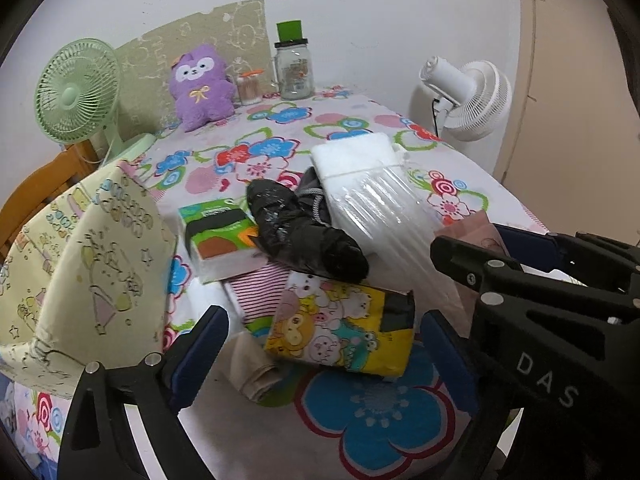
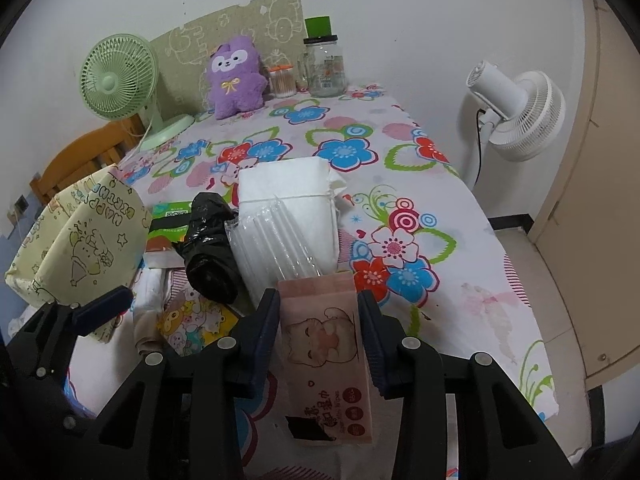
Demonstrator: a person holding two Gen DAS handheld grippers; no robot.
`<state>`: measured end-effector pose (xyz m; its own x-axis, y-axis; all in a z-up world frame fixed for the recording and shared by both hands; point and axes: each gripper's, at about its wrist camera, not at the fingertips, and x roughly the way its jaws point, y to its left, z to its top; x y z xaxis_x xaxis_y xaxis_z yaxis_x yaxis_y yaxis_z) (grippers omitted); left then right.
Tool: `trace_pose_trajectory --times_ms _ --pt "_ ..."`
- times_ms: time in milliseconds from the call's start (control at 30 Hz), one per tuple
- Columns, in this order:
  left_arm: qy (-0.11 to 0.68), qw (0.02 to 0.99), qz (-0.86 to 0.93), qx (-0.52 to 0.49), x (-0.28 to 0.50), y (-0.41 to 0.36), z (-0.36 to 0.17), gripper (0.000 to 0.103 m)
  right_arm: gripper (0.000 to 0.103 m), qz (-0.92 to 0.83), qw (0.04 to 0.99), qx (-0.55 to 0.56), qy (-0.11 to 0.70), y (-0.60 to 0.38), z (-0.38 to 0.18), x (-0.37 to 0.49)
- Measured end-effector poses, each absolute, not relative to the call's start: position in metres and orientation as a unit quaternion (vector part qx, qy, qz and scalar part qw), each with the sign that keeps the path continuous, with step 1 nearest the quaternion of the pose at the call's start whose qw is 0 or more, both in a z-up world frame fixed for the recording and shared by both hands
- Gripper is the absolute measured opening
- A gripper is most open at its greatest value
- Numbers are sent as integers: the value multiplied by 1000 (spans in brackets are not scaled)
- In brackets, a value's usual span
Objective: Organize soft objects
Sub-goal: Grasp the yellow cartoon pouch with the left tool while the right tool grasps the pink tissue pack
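Observation:
My right gripper (image 2: 318, 304) is shut on a pink pack of wet wipes (image 2: 326, 344) with a baby drawing, held above the flowered table near its front edge. My left gripper (image 1: 324, 336) is open and empty, its jaws standing either side of a yellow cartoon tissue pack (image 1: 344, 328). Behind it lie a black plastic-wrapped bundle (image 1: 304, 232), a green tissue pack (image 1: 220, 240), a striped cloth (image 1: 256, 284) and a clear-wrapped white pack (image 1: 372, 188). The right gripper shows at the right in the left wrist view (image 1: 472, 248).
A cream printed fabric bag (image 1: 88, 276) stands at the left. A purple plush toy (image 1: 200, 88), a glass jar (image 1: 294, 68), a small swab container (image 1: 250, 88) and a green fan (image 1: 78, 92) stand at the back. A white fan (image 2: 516, 116) stands beside the table's right edge.

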<state>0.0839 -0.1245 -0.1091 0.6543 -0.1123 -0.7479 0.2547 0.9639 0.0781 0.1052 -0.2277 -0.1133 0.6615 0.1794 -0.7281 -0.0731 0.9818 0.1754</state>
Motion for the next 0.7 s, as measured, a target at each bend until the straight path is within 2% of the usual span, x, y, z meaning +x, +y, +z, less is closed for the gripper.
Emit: trace_pose_trajectory --times_ms 200,267,300,333,700 --pt "412 902 -104 81 94 -124 -116 97 43 67 905 65 416 -226 -120 110" --pt "416 900 -111 75 98 -123 -118 92 43 67 903 64 419 -225 -122 113" --pt "420 897 -115 73 99 -123 -119 80 43 67 903 64 420 -224 -123 114" --pt "431 892 -114 78 101 -125 -122 76 43 67 902 63 421 -224 -123 115" --pt "417 898 -122 68 93 -120 -111 72 43 63 904 56 419 -219 -120 114"
